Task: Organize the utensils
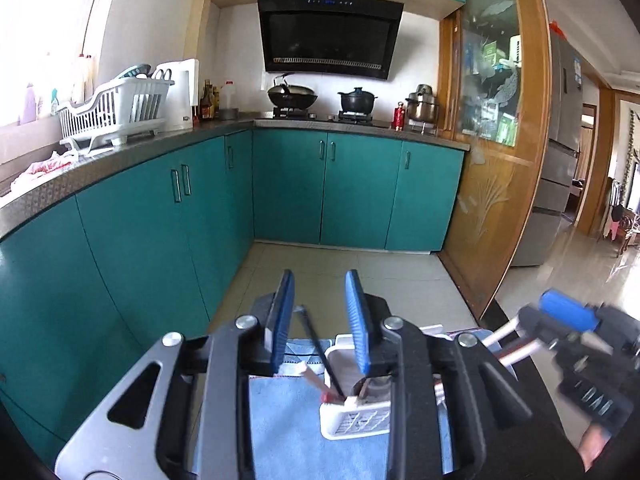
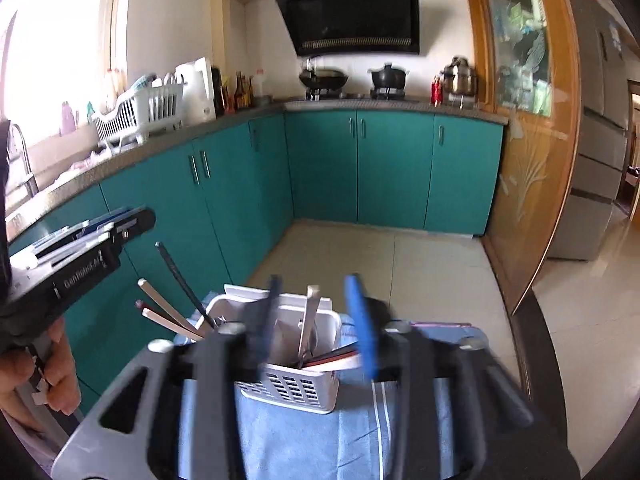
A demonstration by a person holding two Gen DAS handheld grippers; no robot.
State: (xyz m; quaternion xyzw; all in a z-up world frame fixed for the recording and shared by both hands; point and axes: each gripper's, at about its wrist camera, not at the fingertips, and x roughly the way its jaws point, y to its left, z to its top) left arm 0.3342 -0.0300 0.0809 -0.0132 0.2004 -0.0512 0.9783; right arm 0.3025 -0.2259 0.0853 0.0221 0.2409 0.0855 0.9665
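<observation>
While both grippers hover with jaws apart, gripping nothing, the left gripper [image 1: 322,300] and right gripper [image 2: 316,304] flank a white utensil caddy [image 2: 294,390] at six o'clock, chopsticks [image 2: 176,316] leaning toward ten o'clock.

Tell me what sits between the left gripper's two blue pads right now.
In the left wrist view, a black chopstick leans between the left gripper's pads, touching neither; behind it shows the white utensil basket.

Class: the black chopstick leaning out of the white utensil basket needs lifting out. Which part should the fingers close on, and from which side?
Probably the free upper shaft of the black chopstick, approached from above and pinched across its width. It leans up and out of the white utensil basket, so that end stands clear, while the lower end is crowded by the pale chopsticks.
</observation>
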